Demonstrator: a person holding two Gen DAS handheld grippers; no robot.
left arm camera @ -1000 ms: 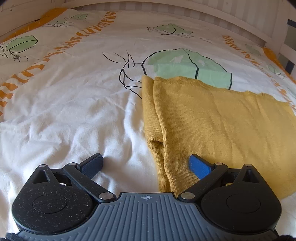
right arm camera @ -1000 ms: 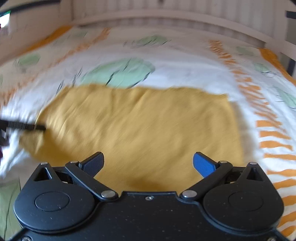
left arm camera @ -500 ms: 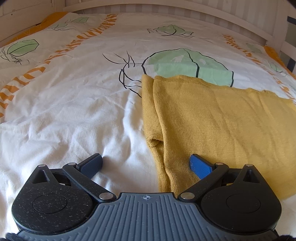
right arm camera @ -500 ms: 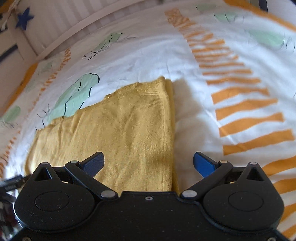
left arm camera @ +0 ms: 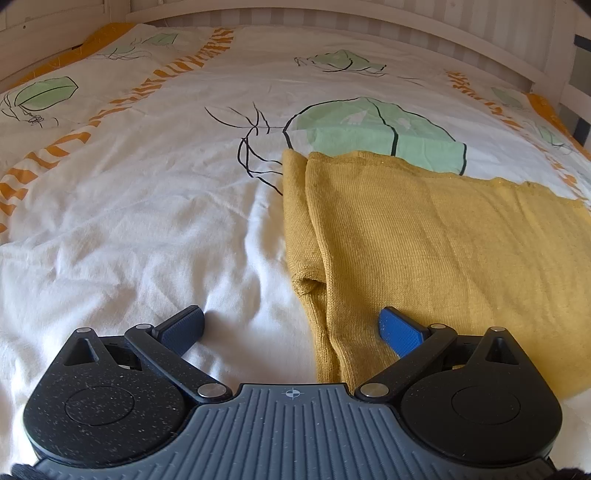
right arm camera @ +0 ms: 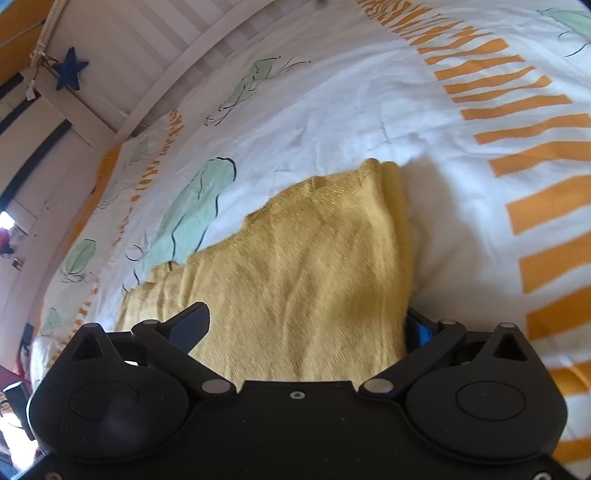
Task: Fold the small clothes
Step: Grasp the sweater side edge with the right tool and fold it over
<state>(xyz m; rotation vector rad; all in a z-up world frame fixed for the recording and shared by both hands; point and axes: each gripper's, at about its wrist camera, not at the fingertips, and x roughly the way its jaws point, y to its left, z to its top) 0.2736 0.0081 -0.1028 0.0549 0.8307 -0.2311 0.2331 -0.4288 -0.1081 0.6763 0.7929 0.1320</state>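
Note:
A mustard-yellow knit garment (left arm camera: 424,236) lies folded flat on the bed. In the left wrist view my left gripper (left arm camera: 291,328) is open, low over the sheet, and straddles the garment's near left edge, where a folded sleeve (left arm camera: 306,266) lies. In the right wrist view the garment (right arm camera: 306,266) fills the middle, and my right gripper (right arm camera: 306,328) is open and straddles its right edge. The right blue pad (right arm camera: 419,330) is partly hidden behind the raised cloth edge.
The bed cover (left arm camera: 129,203) is white with green leaf prints and orange stripes. A white slatted bed rail (left arm camera: 369,18) runs along the far side. A blue star (right arm camera: 70,72) hangs on the frame in the right wrist view.
My right gripper has swung right and rolled, moving from over the garment's middle to its right edge. My left gripper has barely moved and stays open at the left edge.

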